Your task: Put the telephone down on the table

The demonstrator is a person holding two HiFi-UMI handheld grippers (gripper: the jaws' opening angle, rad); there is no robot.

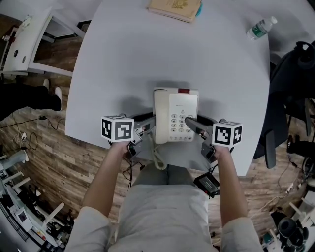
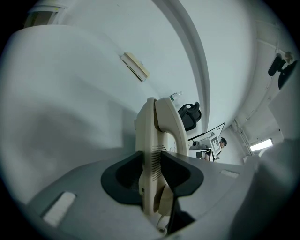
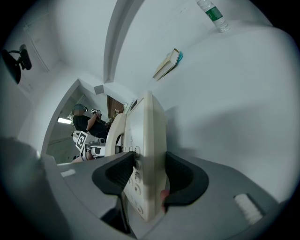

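The head view looks steeply down from above the person onto the white table (image 1: 123, 59) and the floor (image 1: 44, 147) round its near edge. Each gripper view rides close behind its own jaws, rolled sideways, so the tabletop stands like a wall. Both see the telephone (image 2: 157, 154) edge-on from opposite sides. All three views share the telephone, the book (image 1: 174, 9) and the water bottle (image 1: 260, 28).
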